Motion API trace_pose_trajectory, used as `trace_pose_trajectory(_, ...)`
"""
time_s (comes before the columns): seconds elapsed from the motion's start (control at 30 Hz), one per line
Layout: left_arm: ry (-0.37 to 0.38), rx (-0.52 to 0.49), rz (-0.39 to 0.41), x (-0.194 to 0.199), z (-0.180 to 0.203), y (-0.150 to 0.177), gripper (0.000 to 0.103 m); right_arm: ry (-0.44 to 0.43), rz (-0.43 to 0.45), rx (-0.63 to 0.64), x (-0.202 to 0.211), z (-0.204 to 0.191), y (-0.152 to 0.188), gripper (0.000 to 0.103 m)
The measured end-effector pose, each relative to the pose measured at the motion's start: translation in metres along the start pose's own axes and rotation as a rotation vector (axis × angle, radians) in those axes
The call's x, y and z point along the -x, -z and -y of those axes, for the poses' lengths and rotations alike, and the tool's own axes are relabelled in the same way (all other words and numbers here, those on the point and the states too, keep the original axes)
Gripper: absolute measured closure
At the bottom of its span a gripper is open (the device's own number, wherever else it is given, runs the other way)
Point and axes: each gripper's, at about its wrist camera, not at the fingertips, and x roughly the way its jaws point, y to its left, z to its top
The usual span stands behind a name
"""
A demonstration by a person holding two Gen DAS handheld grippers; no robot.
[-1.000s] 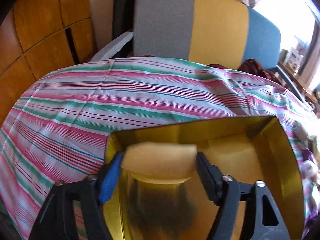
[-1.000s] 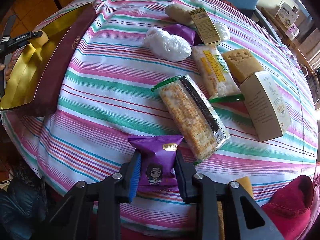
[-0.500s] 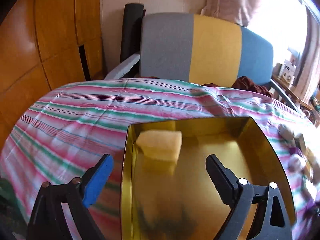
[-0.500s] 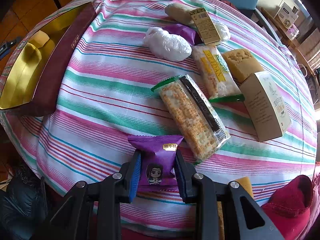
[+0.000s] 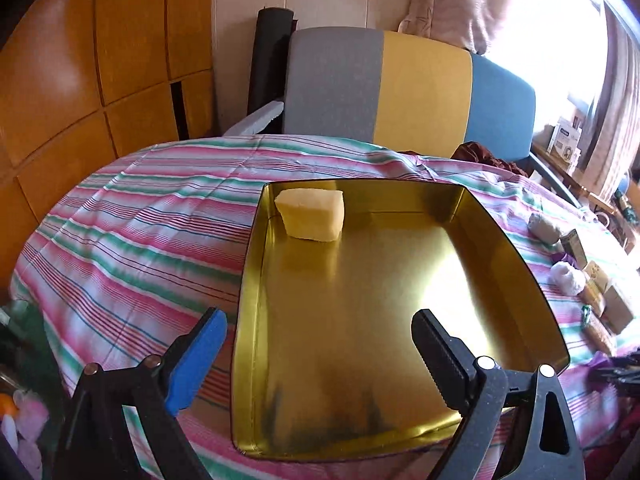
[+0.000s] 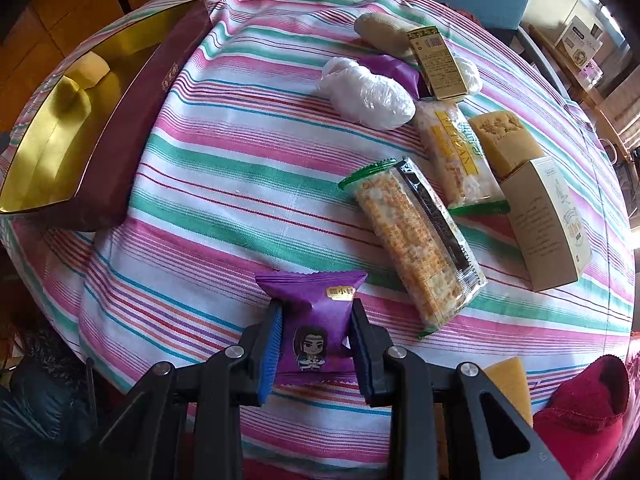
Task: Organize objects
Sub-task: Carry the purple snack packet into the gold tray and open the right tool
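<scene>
A gold tin box (image 5: 516, 264) sits on the striped tablecloth; a yellow sponge-like block (image 5: 311, 214) lies in its far left corner. My left gripper (image 5: 318, 346) is open and empty, hovering over the box's near edge. My right gripper (image 6: 315, 340) is shut on a purple snack packet (image 6: 312, 320) at the near edge of the table. In the right wrist view the box (image 6: 44, 148) is at the far left with the block (image 6: 90, 72) in it.
Several snacks lie on the cloth: a cracker pack (image 6: 416, 244), a second pack (image 6: 456, 152), a white bag (image 6: 366, 94), a tan carton (image 6: 548, 224), a yellow block (image 6: 504, 140), a small box (image 6: 438, 64). A chair (image 5: 400, 92) stands behind the table.
My left gripper opened and let go of the yellow block into the box, then pulled back and up. My right gripper has stayed still, shut on the purple packet.
</scene>
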Motion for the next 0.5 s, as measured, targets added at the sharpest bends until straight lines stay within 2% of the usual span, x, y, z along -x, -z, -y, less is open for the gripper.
trace_pose_trajectory(0.3,0.006,0.003,-0.003,0.008,-0.004,0.008,0.009,-0.007,0.026,-0.026,-0.003,0.016,-0.010,0.072)
trace_pose_trajectory(0.5,-0.003,0.003,0.005,0.014,-0.007,0.007,0.009,-0.055,0.095,-0.062,0.005,0.024,-0.024,0.072)
